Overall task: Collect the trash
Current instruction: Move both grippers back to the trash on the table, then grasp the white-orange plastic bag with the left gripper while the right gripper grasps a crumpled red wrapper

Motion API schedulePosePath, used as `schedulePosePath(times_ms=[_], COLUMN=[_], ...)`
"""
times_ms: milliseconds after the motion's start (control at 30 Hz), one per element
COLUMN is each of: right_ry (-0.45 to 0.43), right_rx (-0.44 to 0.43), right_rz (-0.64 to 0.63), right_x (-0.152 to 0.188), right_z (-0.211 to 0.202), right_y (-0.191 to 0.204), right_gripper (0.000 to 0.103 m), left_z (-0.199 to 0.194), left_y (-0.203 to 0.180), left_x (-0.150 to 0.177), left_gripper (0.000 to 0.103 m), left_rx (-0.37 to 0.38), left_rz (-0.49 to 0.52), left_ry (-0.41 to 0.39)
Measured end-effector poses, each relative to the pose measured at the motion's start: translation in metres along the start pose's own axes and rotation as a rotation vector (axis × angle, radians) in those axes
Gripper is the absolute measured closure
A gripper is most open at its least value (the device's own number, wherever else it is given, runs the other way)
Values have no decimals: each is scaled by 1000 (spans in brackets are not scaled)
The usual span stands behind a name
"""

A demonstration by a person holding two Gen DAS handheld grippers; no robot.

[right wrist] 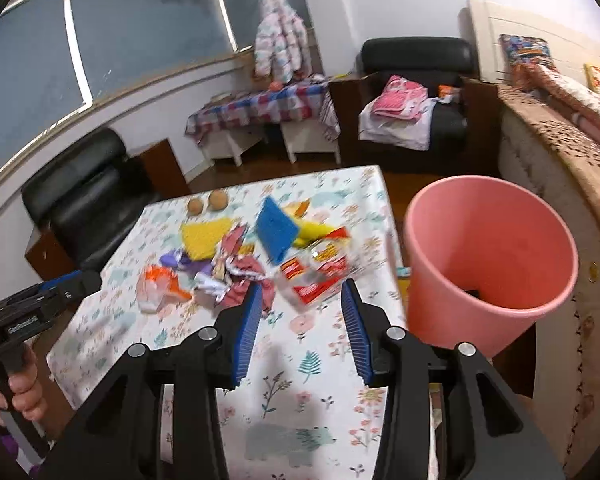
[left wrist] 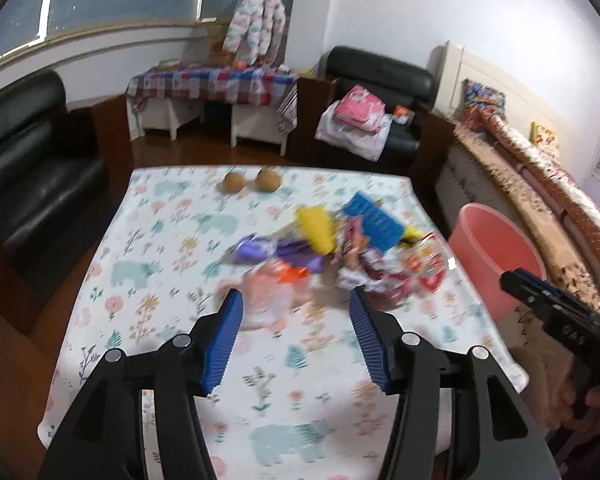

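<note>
A blurred heap of wrappers lies on the floral tablecloth (left wrist: 148,248): a blue packet (left wrist: 374,220), a yellow packet (left wrist: 316,228), a purple wrapper (left wrist: 256,250), a pale orange bag (left wrist: 272,284) and red-and-white wrappers (left wrist: 424,272). My left gripper (left wrist: 296,298) hovers open just short of the pale orange bag, nothing between its blue pads. My right gripper (right wrist: 302,286) is open over the near edge of the red-and-white wrappers (right wrist: 316,276), holding nothing. A pink bin (right wrist: 488,248) stands off the table's right side.
Two brown round fruits (left wrist: 252,181) sit at the table's far edge. Black armchairs (left wrist: 36,176) stand to the left and at the back, a bed (left wrist: 540,184) on the right. A hand (right wrist: 24,392) holds the left gripper's handle.
</note>
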State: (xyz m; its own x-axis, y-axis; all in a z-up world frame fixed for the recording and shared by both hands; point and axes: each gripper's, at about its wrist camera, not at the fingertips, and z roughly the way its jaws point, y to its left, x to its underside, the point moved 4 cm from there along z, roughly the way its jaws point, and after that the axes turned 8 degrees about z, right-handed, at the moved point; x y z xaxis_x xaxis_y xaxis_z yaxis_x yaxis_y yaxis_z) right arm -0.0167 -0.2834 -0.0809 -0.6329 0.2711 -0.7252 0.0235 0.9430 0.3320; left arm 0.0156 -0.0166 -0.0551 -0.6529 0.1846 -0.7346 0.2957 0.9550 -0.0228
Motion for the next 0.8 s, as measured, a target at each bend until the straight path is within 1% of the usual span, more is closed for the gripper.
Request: schedulePosePath(times_ms=[233, 333, 400, 467, 500, 533, 567, 633, 800], right_ry=[75, 117, 144, 163, 171, 176, 183, 194, 181], right_rx=[-111, -133, -131, -128, -120, -118, -116, -109, -93], right_rz=[-33, -56, -79, -113, -134, -146, -157, -184, -255], right_x=[-1, 5, 8, 12, 14, 15, 16, 16, 14], right_z=[30, 43, 51, 58, 62, 64, 67, 74, 85], right_y=[21, 31, 35, 42, 45, 47, 48, 54, 68], right_gripper=[61, 61, 61, 61, 61, 61, 61, 61, 61], left_z=[47, 66, 76, 83, 85, 86, 87, 86, 76], left_y=[8, 12, 16, 20, 22, 25, 27, 32, 38], left_x=[0, 1, 4, 8, 9, 11, 12, 13, 12], left_gripper=[48, 48, 48, 62, 78, 89, 89, 94, 95], left_rx=[2, -5, -10, 5, 14, 22, 27, 37, 45], left_rz=[-9, -18, -22, -31, -35, -45, -56, -80, -86], left_ry=[76, 113, 136, 154, 159, 165, 167, 158, 135])
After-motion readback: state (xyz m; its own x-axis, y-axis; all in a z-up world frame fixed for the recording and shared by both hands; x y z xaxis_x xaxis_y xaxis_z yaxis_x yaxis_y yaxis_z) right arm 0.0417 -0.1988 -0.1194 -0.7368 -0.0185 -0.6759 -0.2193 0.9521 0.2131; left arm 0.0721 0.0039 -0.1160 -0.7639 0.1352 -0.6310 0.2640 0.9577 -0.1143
